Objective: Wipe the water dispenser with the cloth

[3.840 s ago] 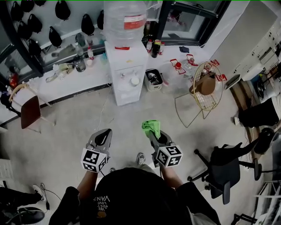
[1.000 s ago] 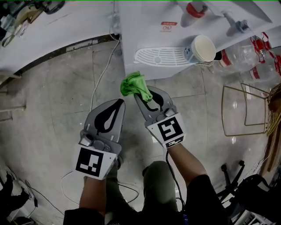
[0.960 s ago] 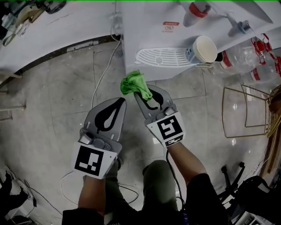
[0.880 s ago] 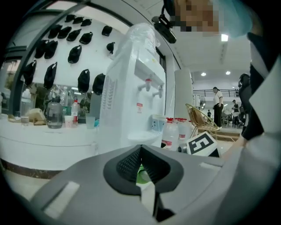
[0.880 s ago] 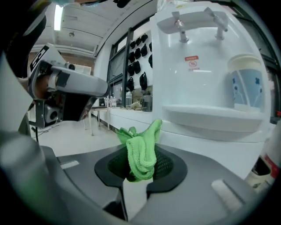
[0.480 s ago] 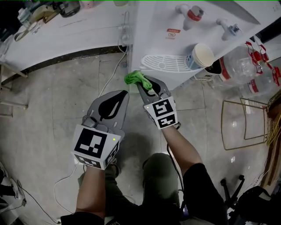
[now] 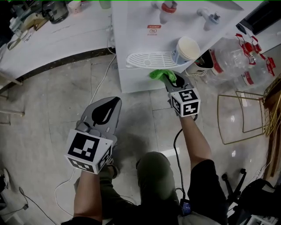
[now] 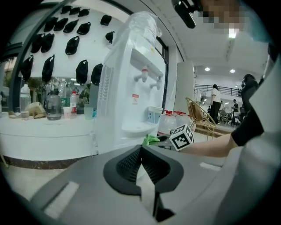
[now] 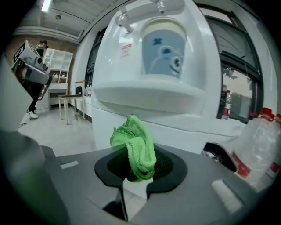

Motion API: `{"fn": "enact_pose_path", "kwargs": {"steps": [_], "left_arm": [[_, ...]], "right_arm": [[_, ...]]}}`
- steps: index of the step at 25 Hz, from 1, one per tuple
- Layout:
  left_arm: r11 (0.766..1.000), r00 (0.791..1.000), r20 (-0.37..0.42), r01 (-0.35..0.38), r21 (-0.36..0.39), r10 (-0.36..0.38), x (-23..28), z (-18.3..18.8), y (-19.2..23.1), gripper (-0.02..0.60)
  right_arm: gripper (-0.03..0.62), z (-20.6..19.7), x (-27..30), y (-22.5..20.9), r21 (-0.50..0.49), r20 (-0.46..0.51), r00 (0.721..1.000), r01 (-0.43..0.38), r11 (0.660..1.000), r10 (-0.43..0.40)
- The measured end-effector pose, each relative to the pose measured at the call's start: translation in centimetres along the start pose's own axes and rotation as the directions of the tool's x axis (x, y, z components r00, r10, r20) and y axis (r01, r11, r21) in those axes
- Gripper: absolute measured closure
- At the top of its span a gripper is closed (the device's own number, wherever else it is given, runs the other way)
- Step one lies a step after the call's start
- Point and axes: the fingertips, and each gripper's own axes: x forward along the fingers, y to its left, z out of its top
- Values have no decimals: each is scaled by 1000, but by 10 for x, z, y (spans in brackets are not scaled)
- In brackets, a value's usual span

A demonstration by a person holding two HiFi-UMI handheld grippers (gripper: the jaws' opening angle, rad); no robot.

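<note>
The white water dispenser (image 7: pixel 131 26) stands at the top of the head view, with a drip tray (image 7: pixel 147 59), a red tap (image 7: pixel 167 8) and a blue tap (image 7: pixel 211 17). A paper cup (image 7: pixel 186 48) sits on the tray. My right gripper (image 7: pixel 164 75) is shut on a bunched green cloth (image 7: pixel 160 74), held just below the tray's front edge against the dispenser's front (image 9: pixel 131 127). The cloth (image 9: pixel 134 147) sticks up from the jaws. My left gripper (image 7: pixel 107 110) hangs shut and holds nothing over the floor, left of the dispenser (image 8: pixel 127 101).
A white counter (image 7: pixel 57 35) with bottles runs left of the dispenser, and a cable (image 7: pixel 99 85) trails across the floor. Large water bottles (image 7: pixel 237 61) and a gold wire chair (image 7: pixel 250 112) stand to the right. People stand far off in the left gripper view.
My right gripper has carried the green cloth forward and to the right, up to the dispenser's front under the drip tray. The left gripper has stayed low and shut.
</note>
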Motion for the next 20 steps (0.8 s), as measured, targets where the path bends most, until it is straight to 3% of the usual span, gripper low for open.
{"fn": "enact_pose_path", "kwargs": {"steps": [6, 13, 17, 20], "left_arm": [[997, 999, 27, 23, -72, -21, -10, 4, -2, 580], [997, 997, 56, 47, -53, -44, -15, 14, -14, 580], [999, 998, 58, 38, -18, -37, -17, 16, -14, 580], [999, 998, 56, 32, -16, -31, -16, 14, -13, 580]], "right_arm": [[496, -21, -18, -65, -25, -92, 990, 109, 994, -110], [497, -42, -32, -119, -14, -193, 942, 275, 961, -273], [499, -50, -44, -92, 25, -162, 951, 271, 962, -264], [499, -49, -46, -23, 32, -87, 984, 156, 987, -153]]}}
